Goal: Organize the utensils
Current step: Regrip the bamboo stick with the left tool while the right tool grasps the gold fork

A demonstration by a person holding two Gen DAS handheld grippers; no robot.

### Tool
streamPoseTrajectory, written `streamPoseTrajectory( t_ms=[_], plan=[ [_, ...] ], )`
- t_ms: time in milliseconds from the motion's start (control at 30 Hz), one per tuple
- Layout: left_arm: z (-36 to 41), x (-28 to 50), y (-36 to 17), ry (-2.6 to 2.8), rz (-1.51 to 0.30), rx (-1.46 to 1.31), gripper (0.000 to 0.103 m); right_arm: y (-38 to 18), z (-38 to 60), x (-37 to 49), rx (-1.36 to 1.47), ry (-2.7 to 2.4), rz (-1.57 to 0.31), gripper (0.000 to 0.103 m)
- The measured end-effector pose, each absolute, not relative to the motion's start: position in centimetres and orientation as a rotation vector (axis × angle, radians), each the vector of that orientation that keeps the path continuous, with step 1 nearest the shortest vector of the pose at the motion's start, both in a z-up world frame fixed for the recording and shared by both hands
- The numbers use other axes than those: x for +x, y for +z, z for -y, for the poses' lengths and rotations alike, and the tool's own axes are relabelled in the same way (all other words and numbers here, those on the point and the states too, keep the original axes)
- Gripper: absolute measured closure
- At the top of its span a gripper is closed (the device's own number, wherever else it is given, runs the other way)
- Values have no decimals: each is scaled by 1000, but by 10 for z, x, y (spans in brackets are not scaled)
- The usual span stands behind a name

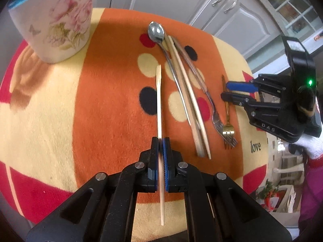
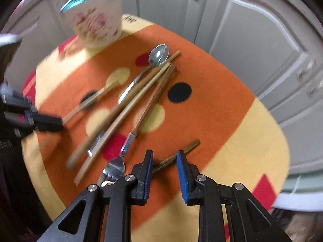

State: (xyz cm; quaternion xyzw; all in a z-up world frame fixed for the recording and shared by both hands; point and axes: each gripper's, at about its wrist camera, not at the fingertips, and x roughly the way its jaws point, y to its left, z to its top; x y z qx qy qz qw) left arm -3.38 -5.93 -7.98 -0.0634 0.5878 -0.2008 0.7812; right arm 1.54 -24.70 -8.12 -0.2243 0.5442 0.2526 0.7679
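While we sort the utensils on the mat, our left gripper is clamped on one pale chopstick, holding it past its middle, toward the near end, so the long part points toward the pot at the mat's far corner. It is a light, stiff, smooth stick, so we judge it may pivot or slide between the pads; a hold nearer the middle would steady it.

Right of that chopstick lies the pile: the spoon, with more chopsticks and a steel fork beside it, crossing one another.

Our right gripper is narrow but not closed, its jaws straddling the wooden handle of the gold fork, which lies farthest right of the pile; we cannot tell whether the pads touch it. Metal tines make that fork head-heavy and slick, so we think the handle near the head is the better place to pinch.
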Motion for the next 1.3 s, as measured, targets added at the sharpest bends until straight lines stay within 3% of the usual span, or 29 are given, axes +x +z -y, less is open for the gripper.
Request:
streamPoseTrajectory(
  t_ms=[167,400,633,733,900,1300],
  plan=[
    [59,-17,-73,-413,-1234,-137,81,-73,283,26,-200,504,-1227,78],
    [73,15,-74,-395,-1214,-72,80,-81,327,28,241,389,-1228,76],
    [94,41,-86,-388,-1218,36,80,-84,300,43,129,368,-1230,76],
    [99,49,-88,-377,-1223,32,80,-83,279,52,88,438,-1226,84],
    [93,51,-87,-383,-1228,23,80,-81,262,47,-38,477,-1208,85],
    [107,47,-88,-372,-1201,109,81,-83,262,51,-19,409,-1225,84]
  ],
)
